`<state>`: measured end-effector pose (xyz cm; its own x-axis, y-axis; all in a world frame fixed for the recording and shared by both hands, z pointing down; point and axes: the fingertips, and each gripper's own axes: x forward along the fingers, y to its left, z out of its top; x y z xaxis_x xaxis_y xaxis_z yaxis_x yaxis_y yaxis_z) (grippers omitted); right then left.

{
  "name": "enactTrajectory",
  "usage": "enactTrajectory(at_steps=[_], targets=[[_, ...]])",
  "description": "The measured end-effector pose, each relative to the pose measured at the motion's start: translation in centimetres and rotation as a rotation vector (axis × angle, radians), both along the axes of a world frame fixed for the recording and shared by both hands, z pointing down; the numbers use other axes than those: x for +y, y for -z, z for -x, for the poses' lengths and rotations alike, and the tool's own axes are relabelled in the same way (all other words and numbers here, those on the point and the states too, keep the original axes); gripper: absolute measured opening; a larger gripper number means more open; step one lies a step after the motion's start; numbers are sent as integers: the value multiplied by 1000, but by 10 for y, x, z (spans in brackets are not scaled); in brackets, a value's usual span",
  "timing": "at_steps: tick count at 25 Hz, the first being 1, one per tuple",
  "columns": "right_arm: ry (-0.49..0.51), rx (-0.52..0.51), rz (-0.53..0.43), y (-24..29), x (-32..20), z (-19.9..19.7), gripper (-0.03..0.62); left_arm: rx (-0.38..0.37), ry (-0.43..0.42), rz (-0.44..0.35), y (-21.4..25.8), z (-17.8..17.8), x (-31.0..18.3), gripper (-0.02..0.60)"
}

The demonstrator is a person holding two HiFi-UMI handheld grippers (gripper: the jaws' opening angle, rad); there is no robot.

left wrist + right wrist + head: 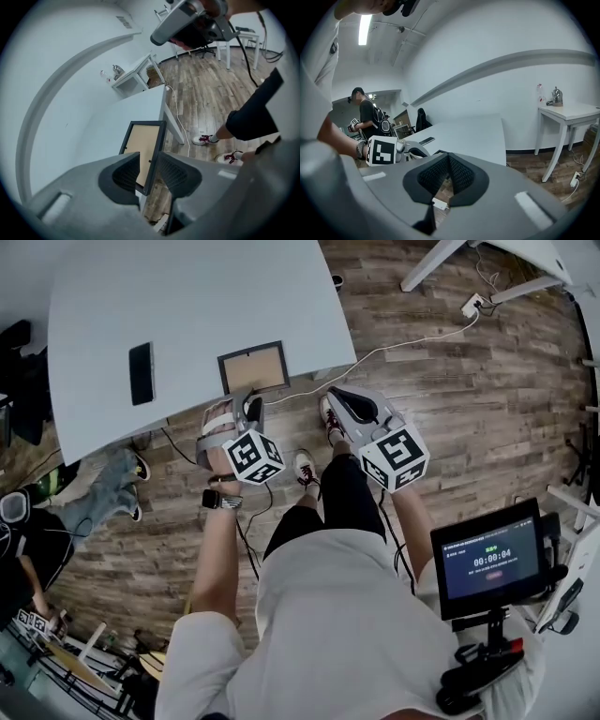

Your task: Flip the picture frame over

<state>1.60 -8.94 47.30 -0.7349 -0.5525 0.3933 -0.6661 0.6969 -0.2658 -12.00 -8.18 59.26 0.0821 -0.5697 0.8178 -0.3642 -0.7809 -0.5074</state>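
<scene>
The picture frame [253, 367] lies on the white table [187, 296] near its front edge, brown backing up inside a dark rim. My left gripper [247, 405] hovers just short of the frame's near edge, pointing steeply down. In the left gripper view the jaws stand apart around the frame's [145, 140] near corner, and the pads do not press on it; the left gripper [147, 157] is open. My right gripper [336, 396] hangs off the table's front right corner over the floor. Its jaws meet at the tips with nothing between them [449, 157].
A black phone [142, 373] lies on the table left of the frame. A white cable [394, 345] runs across the wood floor to a power strip [472, 304]. Another person [370, 117] stands beyond the table. A small white side table [567, 112] stands by the wall.
</scene>
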Motion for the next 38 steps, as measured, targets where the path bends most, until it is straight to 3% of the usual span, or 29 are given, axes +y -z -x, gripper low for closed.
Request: enactTrajectory(at_steps=[11,17,25,38], targets=[[-9,-25,68,-12,19,4,2,-63,-31,-15,-6,-3,5,153],[-20,-27,90,-13,18,9,2,-124,9,-86,-4,15,-4,163],[-28,-32,105,-15,19,10,2,-120,-1,-172,5,13,-11,163],[-87,-11,116,-19,5,-2,2,-90,-14,-111,0,8,-13,137]])
